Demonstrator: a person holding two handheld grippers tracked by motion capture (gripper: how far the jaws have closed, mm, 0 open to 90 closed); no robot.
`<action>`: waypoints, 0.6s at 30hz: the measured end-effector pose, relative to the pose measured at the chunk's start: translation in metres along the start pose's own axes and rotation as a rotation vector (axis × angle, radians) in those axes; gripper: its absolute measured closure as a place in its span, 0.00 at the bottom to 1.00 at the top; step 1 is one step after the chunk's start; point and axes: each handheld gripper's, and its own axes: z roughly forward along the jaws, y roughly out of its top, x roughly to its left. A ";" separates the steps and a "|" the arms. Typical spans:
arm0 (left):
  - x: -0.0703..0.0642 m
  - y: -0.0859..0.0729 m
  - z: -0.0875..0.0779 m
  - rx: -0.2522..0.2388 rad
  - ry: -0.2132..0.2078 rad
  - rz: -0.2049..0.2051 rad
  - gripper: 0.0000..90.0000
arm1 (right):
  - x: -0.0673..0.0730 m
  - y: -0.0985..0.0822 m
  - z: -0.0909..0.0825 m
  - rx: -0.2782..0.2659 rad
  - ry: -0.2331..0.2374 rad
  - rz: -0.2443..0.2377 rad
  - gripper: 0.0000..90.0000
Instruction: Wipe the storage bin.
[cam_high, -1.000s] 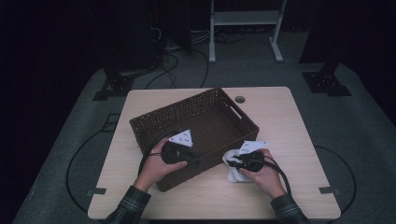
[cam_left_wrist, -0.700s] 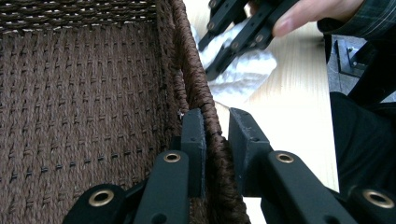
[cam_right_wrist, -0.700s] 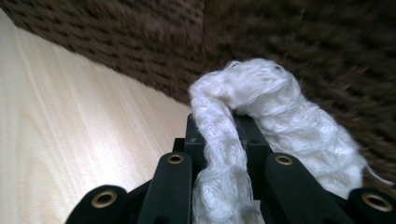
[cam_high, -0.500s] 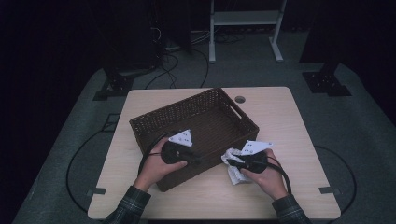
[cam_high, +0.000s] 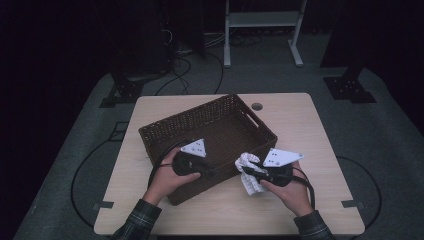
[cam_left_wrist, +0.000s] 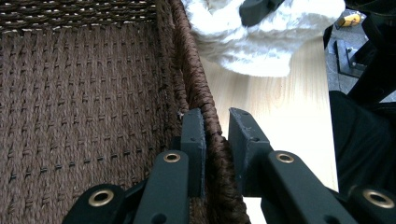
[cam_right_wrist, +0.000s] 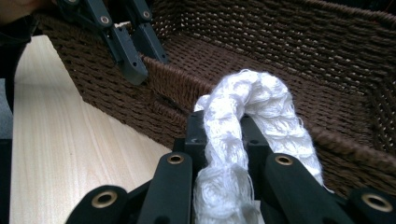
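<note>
Here the right gripper (cam_right_wrist: 223, 135) pinches a white knitted cloth (cam_right_wrist: 243, 121) between its two black jaws: in the right gripper view the fabric is squeezed into a thick rope that rises out of the jaw gap, arches over toward the far side and falls again on the right of the jaws, while a frayed bunch hangs down below the pads. Just beyond the jaw tips runs the near wall of the brown woven basket (cam_right_wrist: 299, 60), so the cloth stands at that rim, its arch leaning over the edge toward the basket's inside. From the high view the cloth (cam_high: 249, 170) juts from the front of the right gripper (cam_high: 248, 172), with a tail drooping toward the light wooden table (cam_high: 310, 125) beneath it, and the basket (cam_high: 200, 122) lies just ahead and to the left of this tool. The left gripper (cam_left_wrist: 215, 135) is clamped on the basket's rim (cam_left_wrist: 208, 112), one jaw inside the wall and one outside, pads pressed on the braided edge. Seen along those jaws, the cloth (cam_left_wrist: 261, 42) lies ahead and to the right, outside the basket wall and above the tabletop (cam_left_wrist: 280, 121), with a jaw of the other tool pressed into it.
</note>
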 end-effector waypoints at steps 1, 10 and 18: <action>0.000 0.000 0.000 0.000 0.001 0.000 0.84 | 0.000 -0.001 0.002 0.007 -0.005 -0.001 0.86; 0.000 0.000 0.000 0.001 0.002 0.002 0.84 | -0.001 -0.016 0.031 0.092 0.032 0.015 0.86; 0.000 0.000 0.000 0.001 0.002 -0.001 0.84 | 0.001 -0.028 0.048 0.170 0.041 0.011 0.86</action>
